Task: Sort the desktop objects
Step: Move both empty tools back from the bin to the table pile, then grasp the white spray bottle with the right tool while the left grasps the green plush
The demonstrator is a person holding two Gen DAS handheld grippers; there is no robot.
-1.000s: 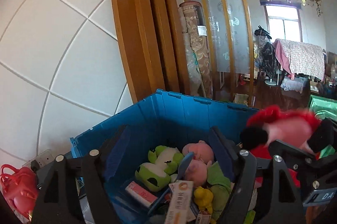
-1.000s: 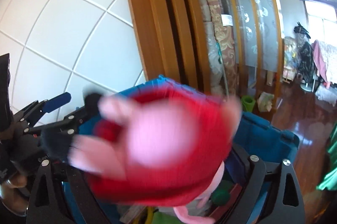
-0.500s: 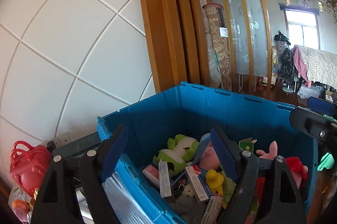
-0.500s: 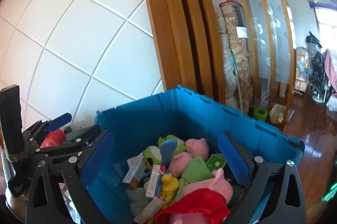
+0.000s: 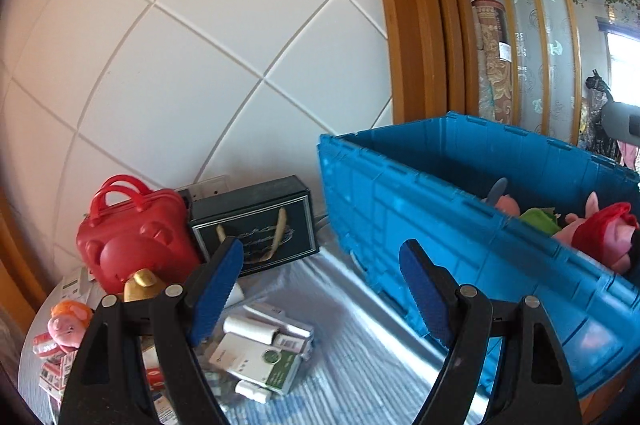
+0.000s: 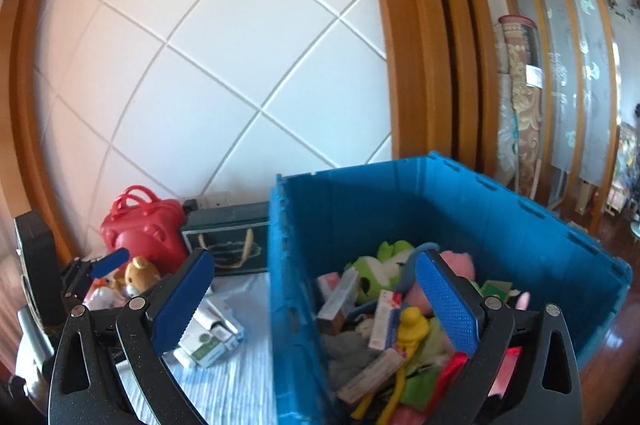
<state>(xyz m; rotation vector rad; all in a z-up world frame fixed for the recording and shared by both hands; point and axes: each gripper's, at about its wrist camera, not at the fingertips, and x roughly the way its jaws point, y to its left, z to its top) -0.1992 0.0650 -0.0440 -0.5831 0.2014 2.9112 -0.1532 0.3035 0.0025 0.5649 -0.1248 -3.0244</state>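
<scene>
My left gripper is open and empty, hanging over the striped cloth between a pile of small white boxes and the blue crate. A pink pig plush in a red dress lies inside the crate. My right gripper is wide open with nothing in it, its jaws straddling the near left wall of the blue crate. Inside lie a green plush, a yellow toy and several small boxes. One blue finger of the left gripper shows at the left.
A red toy handbag and a dark gift box stand against the white panelled wall. A small pink plush and more packets lie at the table's left edge. A brown bear plush sits by the handbag. Wooden door frames rise behind the crate.
The red-dressed pig plush left my right gripper and now lies in the crate. Both grippers swung left; the left one dropped out of the crate toward the box pile.
</scene>
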